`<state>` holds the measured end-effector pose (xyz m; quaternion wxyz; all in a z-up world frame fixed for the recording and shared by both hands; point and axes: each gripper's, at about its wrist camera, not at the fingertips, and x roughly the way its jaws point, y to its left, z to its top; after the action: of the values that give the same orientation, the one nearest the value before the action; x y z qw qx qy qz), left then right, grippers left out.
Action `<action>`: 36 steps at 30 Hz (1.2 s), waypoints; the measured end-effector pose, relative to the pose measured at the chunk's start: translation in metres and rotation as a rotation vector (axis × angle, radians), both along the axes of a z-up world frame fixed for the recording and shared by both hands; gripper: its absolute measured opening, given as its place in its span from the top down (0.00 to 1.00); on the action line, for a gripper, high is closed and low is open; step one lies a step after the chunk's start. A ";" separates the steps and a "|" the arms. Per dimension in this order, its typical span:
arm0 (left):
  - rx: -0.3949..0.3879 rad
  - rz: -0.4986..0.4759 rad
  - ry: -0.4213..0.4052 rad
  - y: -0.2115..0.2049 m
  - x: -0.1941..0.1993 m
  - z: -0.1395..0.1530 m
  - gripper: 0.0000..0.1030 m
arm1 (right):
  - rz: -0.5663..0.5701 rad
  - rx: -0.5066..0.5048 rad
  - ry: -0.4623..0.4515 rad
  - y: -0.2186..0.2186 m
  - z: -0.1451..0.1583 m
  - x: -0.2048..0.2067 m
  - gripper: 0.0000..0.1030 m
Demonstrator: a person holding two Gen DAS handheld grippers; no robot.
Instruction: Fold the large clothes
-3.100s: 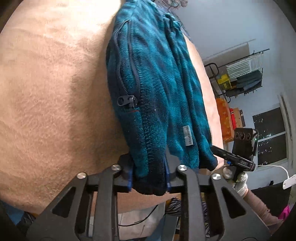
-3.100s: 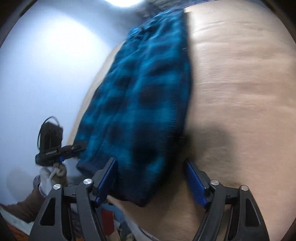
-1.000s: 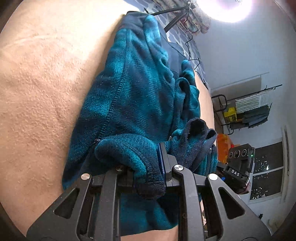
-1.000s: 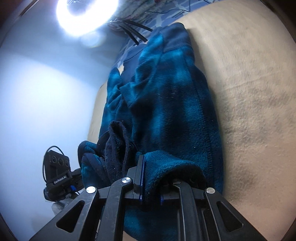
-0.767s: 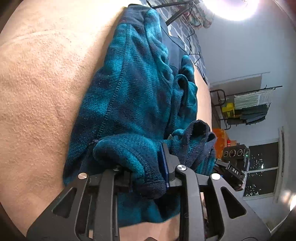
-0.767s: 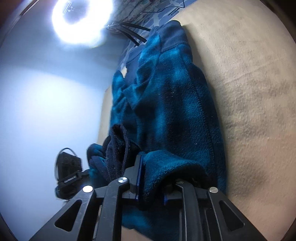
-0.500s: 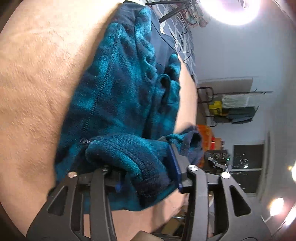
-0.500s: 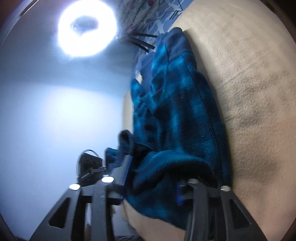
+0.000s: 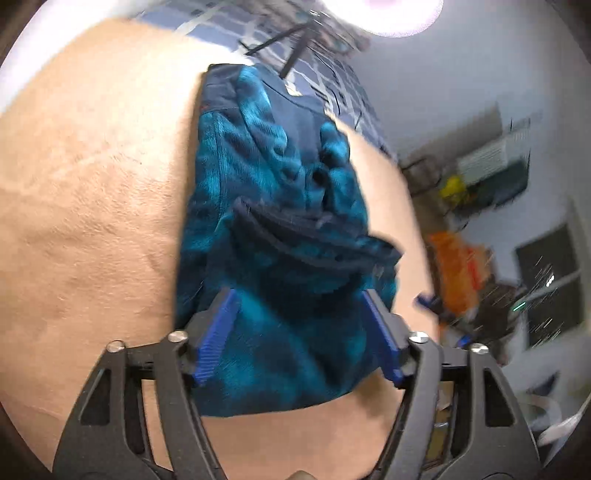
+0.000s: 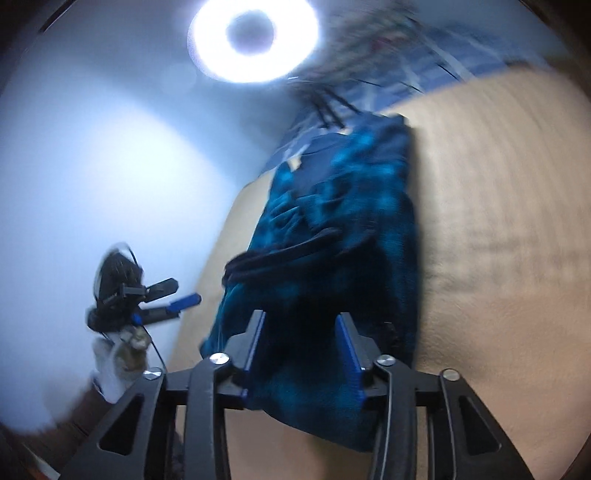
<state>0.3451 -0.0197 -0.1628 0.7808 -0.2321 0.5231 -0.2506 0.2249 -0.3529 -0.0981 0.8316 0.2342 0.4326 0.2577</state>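
Note:
A teal and navy fleece jacket (image 9: 280, 229) lies folded over on itself on a tan blanket (image 9: 92, 206). Its dark hem runs across the upper layer. My left gripper (image 9: 299, 332) is open, its blue pads (image 9: 214, 332) spread either side of the near fold, holding nothing. In the right wrist view the jacket (image 10: 343, 236) lies the same way, and my right gripper (image 10: 301, 354) is open just above its near edge. The left gripper also shows in the right wrist view (image 10: 170, 299), off the blanket's left edge, jaws apart.
A ring light (image 10: 253, 35) shines above the far end of the blanket. A rack with stacked things (image 9: 487, 173) and an orange object (image 9: 458, 258) stand at the right by a dark window (image 9: 550, 280). A patterned blue cloth (image 9: 295, 66) lies beyond the jacket.
Both grippers have opened and let go of the jacket's folded edge, which now rests on the jacket. Both have drawn back a little toward the near side.

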 end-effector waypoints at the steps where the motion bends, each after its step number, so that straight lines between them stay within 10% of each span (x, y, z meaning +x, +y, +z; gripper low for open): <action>1: 0.039 -0.015 -0.019 -0.006 -0.003 -0.001 0.44 | 0.023 -0.038 -0.031 0.010 0.003 -0.002 0.64; 6: 0.123 -0.077 -0.068 -0.031 -0.002 -0.013 0.47 | 0.174 -0.165 -0.159 0.068 0.013 -0.005 0.65; 13: 0.364 0.018 -0.108 -0.050 0.031 -0.059 0.56 | 0.157 -0.420 -0.105 0.107 -0.031 0.041 0.69; 19: 0.342 0.017 -0.130 -0.041 0.030 -0.061 0.59 | 0.100 -0.418 -0.017 0.094 -0.053 0.054 0.70; 36: 0.266 0.030 -0.257 0.004 0.105 0.036 0.58 | -0.072 -0.347 -0.156 0.004 0.035 0.089 0.71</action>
<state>0.4498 -0.0155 -0.1269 0.8687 -0.1008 0.4440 -0.1953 0.3135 -0.3491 -0.0628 0.8991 0.0819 0.3963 0.1668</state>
